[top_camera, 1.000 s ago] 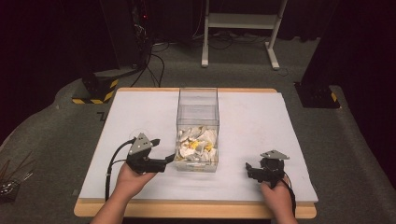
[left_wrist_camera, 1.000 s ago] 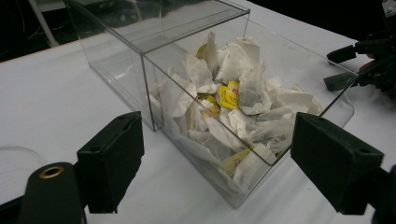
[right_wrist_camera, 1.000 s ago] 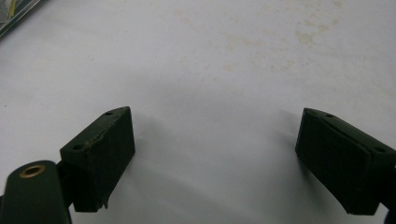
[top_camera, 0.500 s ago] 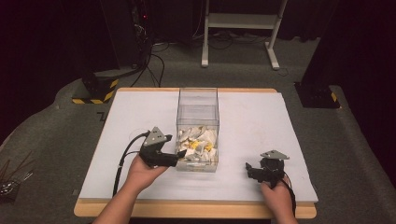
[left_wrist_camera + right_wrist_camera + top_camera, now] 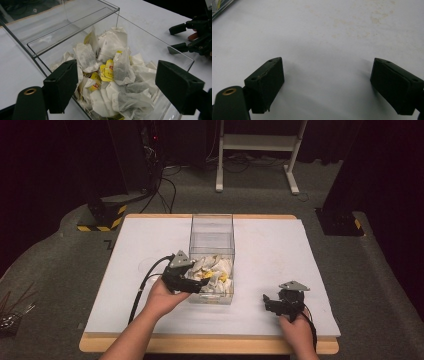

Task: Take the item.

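Observation:
A clear plastic box (image 5: 212, 227) stands mid-table, its near half piled with white tea bags (image 5: 212, 270) that carry yellow tags. In the left gripper view the tea bags (image 5: 110, 75) lie just beyond and below the wide-apart jaws. My left gripper (image 5: 197, 285) is open, reaching over the box's near left wall. My right gripper (image 5: 266, 301) rests open on the white table near the front right, nothing between its jaws; the same right gripper (image 5: 186, 37) appears far off in the left gripper view. The bare tabletop (image 5: 324, 37) lies under the right jaws.
The white table surface (image 5: 140, 245) has a wooden front edge (image 5: 200, 345). A black and yellow striped block (image 5: 100, 217) sits off the back left corner. White shelf legs (image 5: 255, 150) and cables stand on the floor behind.
My left gripper has moved right from the table beside the box to over the box's near left wall, above the tea bags. The right gripper has stayed put.

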{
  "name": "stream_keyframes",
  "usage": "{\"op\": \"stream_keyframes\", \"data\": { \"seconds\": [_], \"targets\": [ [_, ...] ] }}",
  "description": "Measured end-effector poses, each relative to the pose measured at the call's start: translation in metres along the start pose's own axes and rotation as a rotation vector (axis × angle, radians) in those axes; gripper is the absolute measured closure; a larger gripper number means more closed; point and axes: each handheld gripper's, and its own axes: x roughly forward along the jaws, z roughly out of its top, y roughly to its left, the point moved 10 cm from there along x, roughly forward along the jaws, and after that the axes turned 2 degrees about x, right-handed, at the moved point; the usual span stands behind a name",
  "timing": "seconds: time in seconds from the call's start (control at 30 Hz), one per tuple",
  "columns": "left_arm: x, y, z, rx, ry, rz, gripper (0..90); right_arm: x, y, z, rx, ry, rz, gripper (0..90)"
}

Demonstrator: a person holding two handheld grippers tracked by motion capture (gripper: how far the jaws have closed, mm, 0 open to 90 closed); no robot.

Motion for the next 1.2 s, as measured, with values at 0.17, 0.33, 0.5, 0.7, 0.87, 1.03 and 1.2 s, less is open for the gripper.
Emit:
{"op": "stream_keyframes", "data": {
  "seconds": [0.17, 0.33, 0.5, 0.7, 0.87, 1.03, 1.2],
  "targets": [
    [0.006, -0.001, 0.003, -0.002, 0.021, -0.016, 18.8, 0.0, 0.0, 0.0, 0.0, 0.0, 0.0, 11.8],
    [0.016, -0.004, 0.008, 0.027, 0.072, -0.013, 20.7, 0.0, 0.0, 0.0, -0.002, 0.001, 0.001, 11.8],
    [0.024, -0.005, 0.009, 0.033, 0.114, -0.023, 22.9, 0.0, 0.0, 0.0, -0.001, 0.001, 0.001, 11.8],
    [0.033, -0.008, 0.008, 0.034, 0.146, -0.03, 27.6, 0.0, 0.0, 0.0, -0.001, 0.001, 0.001, 11.9],
    [0.038, -0.007, 0.007, 0.031, 0.182, -0.023, 29.7, 0.0, 0.0, 0.0, -0.002, 0.001, 0.001, 11.9],
    [0.045, -0.006, 0.005, 0.047, 0.247, -0.012, 37.7, 0.0, 0.0, 0.0, -0.002, 0.0, 0.001, 11.9],
    [0.051, -0.01, 0.002, 0.061, 0.289, -0.02, 45.9, 0.0, 0.0, 0.0, -0.002, 0.0, 0.001, 11.9]
  ]
}}
